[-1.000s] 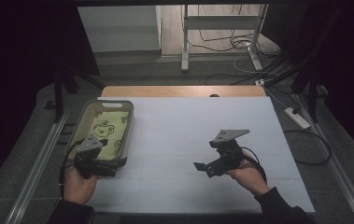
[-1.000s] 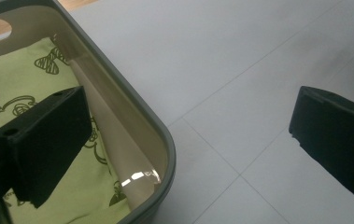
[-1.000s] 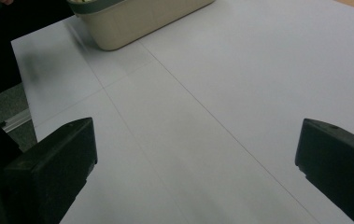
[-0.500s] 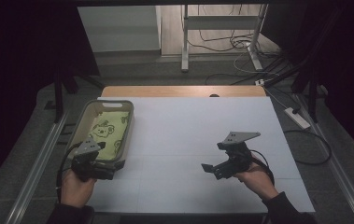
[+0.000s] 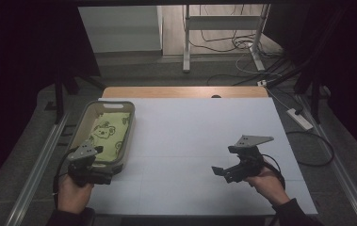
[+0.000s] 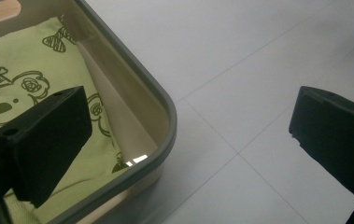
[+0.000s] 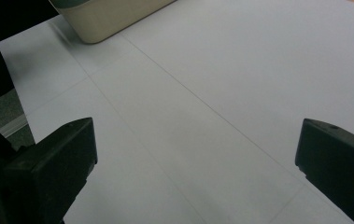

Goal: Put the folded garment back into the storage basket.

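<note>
A beige tub with a grey rim (image 5: 130, 123) stands at the table's left, and a green cloth with a koala drawing (image 5: 109, 132) lies inside it. My left gripper (image 5: 101, 178) hovers at the tub's near right corner, open and holding nothing. In the left gripper view the tub's corner (image 6: 167, 116) and the cloth (image 6: 34, 70) sit between its wide-apart jaws. My right gripper (image 5: 223, 172) is low over the bare white table at the near right, open and empty. The right gripper view has the tub's side (image 7: 104, 16) far off at the top.
The white tabletop (image 5: 190, 132) spreads between the two grippers. A wooden strip (image 5: 185, 92) runs along its far edge. On the floor lie a power strip (image 5: 300, 118) with cables at the right and a metal rail (image 5: 39, 160) at the left.
Both hands have drawn back toward the table's near edge. The left gripper slid from over the tub to its near corner; the right gripper dropped lower and further right. Both stayed open.
</note>
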{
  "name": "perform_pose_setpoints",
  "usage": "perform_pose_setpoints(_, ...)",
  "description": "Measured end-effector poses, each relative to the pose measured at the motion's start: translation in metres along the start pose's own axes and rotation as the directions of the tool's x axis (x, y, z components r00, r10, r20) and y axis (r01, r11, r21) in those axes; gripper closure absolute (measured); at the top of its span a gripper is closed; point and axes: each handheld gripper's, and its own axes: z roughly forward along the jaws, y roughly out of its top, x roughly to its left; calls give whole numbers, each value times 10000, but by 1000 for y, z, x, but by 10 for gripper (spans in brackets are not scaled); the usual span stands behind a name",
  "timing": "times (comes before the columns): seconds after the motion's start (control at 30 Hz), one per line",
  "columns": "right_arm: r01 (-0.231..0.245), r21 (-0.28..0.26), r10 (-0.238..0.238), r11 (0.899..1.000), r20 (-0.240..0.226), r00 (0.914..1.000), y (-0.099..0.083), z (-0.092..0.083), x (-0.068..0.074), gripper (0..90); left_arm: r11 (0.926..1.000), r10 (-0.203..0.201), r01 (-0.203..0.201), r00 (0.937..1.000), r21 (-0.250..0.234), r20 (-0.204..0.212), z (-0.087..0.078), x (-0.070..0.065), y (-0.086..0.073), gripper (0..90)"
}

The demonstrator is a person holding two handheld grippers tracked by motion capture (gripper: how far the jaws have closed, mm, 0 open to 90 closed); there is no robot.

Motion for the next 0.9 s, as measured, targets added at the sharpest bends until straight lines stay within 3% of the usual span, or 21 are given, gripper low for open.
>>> perform_pose_setpoints(0.9, -686, 89, 675, 9976, 893, 9937, -39, -37, -13, 0, 9989, -465, 466, 9988, 61, -149, -15, 1, -19, 0)
